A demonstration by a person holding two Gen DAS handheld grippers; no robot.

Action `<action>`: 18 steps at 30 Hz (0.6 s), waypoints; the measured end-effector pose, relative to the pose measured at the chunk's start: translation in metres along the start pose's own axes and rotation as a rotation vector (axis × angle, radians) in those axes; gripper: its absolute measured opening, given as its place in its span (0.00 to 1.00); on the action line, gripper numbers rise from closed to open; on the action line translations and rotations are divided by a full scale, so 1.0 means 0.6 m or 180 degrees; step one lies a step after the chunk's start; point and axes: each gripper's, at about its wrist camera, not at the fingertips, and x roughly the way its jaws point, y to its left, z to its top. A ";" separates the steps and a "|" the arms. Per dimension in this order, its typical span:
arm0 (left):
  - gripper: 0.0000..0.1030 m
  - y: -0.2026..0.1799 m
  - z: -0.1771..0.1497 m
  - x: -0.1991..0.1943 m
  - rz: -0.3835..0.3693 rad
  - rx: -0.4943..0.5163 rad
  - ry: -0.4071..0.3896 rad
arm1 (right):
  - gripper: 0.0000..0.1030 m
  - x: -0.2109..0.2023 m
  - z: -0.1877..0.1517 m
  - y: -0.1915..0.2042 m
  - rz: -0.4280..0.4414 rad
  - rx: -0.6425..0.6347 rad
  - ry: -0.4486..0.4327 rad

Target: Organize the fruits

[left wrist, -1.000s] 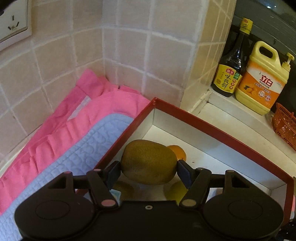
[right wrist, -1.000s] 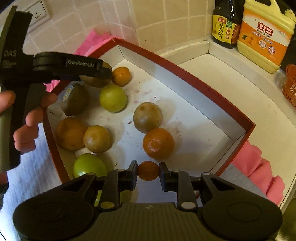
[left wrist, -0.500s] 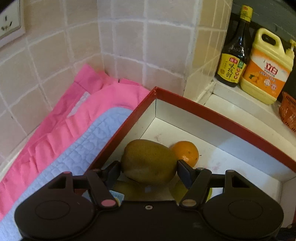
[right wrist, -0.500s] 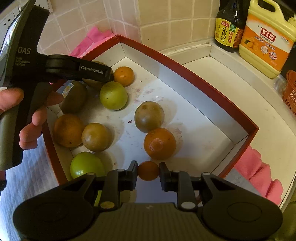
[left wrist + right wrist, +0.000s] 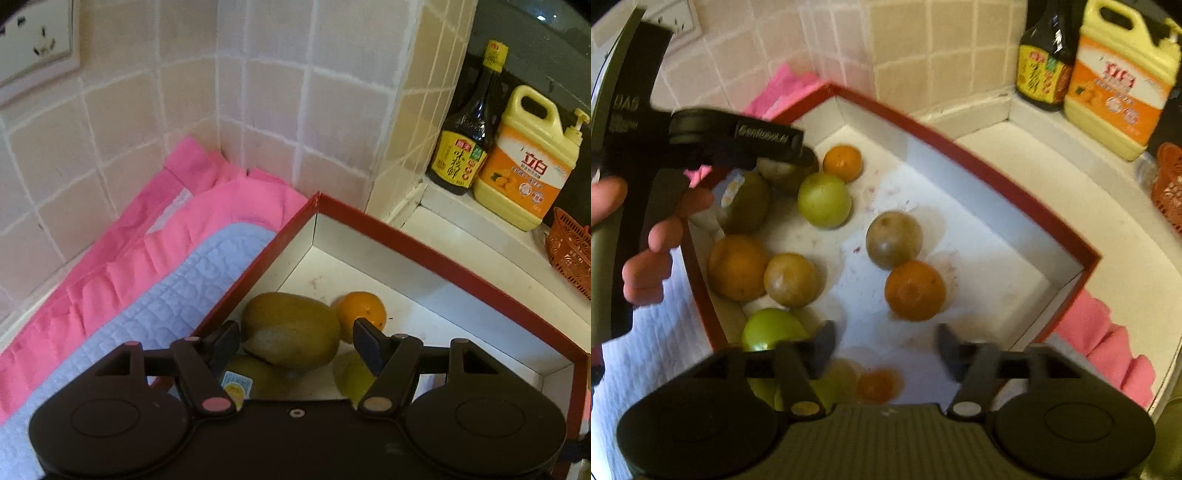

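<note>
A red box with a white floor holds several fruits. My left gripper is open over its far left corner. A brown kiwi sits between the fingers, the right finger clear of it. A small orange lies behind it and a stickered kiwi below. My right gripper is open at the box's near side. A small orange lies blurred below its fingers. Green fruits, brown fruits and a larger orange lie on the box floor.
A pink cloth and a pale blue quilted mat lie left of the box against the tiled wall. A soy sauce bottle, a yellow detergent jug and an orange basket stand on the ledge at the right.
Both grippers have opened. The left one lowered the kiwi into the box corner and let go. The right one released the small orange, which dropped below its fingers.
</note>
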 end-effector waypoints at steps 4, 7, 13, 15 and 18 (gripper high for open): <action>0.78 -0.013 0.002 -0.031 0.0029 0.0077 -0.0079 | 0.69 -0.020 -0.003 -0.005 -0.0022 0.0023 -0.0055; 0.78 -0.023 0.002 -0.057 0.0035 0.0137 -0.0137 | 0.69 -0.035 -0.009 -0.006 -0.0026 0.0044 -0.0073; 0.78 -0.037 0.000 -0.119 0.0034 0.0209 -0.0298 | 0.72 -0.077 -0.025 0.001 -0.0034 0.0074 -0.0184; 0.78 -0.040 -0.003 -0.143 0.0033 0.0211 -0.0359 | 0.73 -0.096 -0.031 0.007 -0.0037 0.0072 -0.0247; 0.79 -0.045 -0.010 -0.179 0.0052 0.0226 -0.0447 | 0.75 -0.125 -0.040 0.017 -0.0042 0.0049 -0.0347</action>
